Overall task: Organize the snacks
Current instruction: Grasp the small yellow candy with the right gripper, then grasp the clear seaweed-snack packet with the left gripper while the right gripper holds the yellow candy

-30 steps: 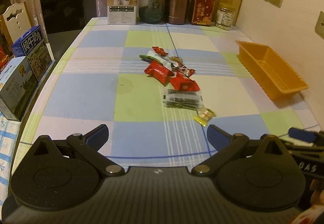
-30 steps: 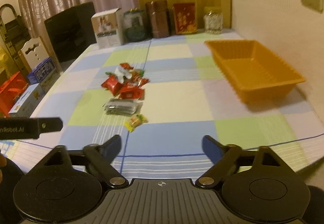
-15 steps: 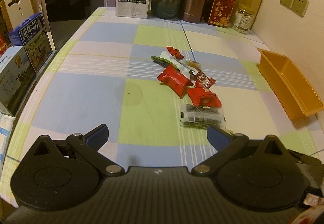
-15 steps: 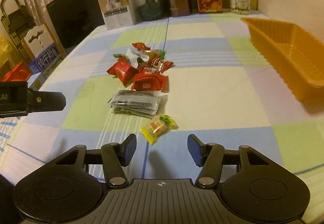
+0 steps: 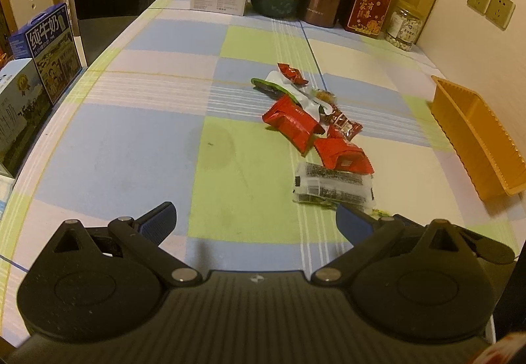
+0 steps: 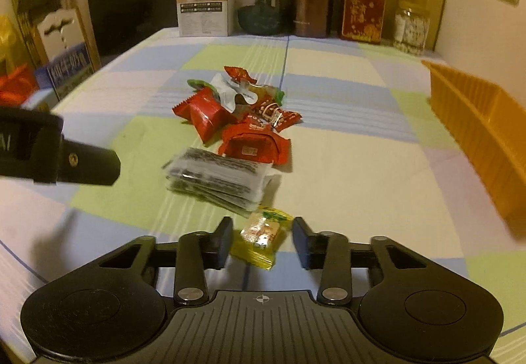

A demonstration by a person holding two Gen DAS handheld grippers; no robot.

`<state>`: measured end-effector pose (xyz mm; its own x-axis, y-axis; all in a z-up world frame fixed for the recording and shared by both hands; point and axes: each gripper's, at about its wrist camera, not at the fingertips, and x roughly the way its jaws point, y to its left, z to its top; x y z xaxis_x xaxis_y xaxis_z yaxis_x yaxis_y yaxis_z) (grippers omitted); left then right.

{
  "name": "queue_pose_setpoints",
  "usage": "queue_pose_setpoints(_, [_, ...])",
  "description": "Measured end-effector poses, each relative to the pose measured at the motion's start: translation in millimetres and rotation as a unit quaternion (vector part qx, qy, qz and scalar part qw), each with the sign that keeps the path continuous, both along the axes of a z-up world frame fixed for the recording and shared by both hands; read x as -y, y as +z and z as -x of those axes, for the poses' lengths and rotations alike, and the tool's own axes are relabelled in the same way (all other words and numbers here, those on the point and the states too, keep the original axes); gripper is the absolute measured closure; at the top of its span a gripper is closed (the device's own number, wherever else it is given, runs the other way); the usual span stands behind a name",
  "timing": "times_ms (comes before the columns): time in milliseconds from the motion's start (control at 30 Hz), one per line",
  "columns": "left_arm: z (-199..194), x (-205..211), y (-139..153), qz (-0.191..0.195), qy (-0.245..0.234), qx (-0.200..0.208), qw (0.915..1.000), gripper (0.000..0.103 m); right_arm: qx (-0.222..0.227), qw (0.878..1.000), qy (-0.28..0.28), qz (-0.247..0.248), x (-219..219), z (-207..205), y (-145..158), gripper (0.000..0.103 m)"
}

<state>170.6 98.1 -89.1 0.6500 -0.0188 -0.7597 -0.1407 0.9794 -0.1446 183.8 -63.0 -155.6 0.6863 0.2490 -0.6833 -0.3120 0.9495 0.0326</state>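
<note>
Right gripper [image 6: 261, 240]: jaws parted, low over the tablecloth [image 6: 345, 173]; we see the yellow candy [image 6: 261, 237] lying between the two fingers, w/ a gap on each side; not pinched.
Left gripper [image 5: 254, 221]: jaws spread wide, nothing between them; hovers above the cloth, left of the snack pile.
Yellow candy: flat on the cloth, nearest end of the pile, just in front of the seaweed packs [image 6: 218, 181].
Snack pile: we count red packets [image 6: 254, 143] behind the seaweed; a white-green wrapper [image 6: 230, 91] farther back; all touching or overlapping, mid-table.
Orange tray [image 6: 480, 130]: right side, well apart from the pile.
Far edge: white box [image 6: 203, 0], glass jar [image 6: 263, 4], brown canister [image 6: 310, 0] in a row.
</note>
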Motion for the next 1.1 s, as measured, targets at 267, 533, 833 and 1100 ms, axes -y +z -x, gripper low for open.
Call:
queue_pose_setpoints(267, [-5.5,9.6,-2.3,-0.032,-0.063,0.002,0.9975,0.0,0.001,1.0,-0.015,-0.003,20.4,5.8,5.6,0.079])
queue_pose_setpoints(533, [-35.6,43.2,-16.2,-0.107,-0.24,0.032,0.9643,0.011,-0.008,0.997,-0.076,-0.01,65.8,1.0,9.1,0.079])
queue_pose_setpoints(833, [-73.1,75.2,-41.0,-0.164,-0.42,0.038,0.8915,0.017,-0.013,0.996,-0.091,-0.018,77.3,-1.1,5.9,0.079])
queue_pose_setpoints(1100, [-76.7,71.6,-47.7,-0.127,-0.4,-0.031,0.9072,0.044,-0.019,0.994,-0.1,-0.034,82.5,-3.4,6.1,0.079])
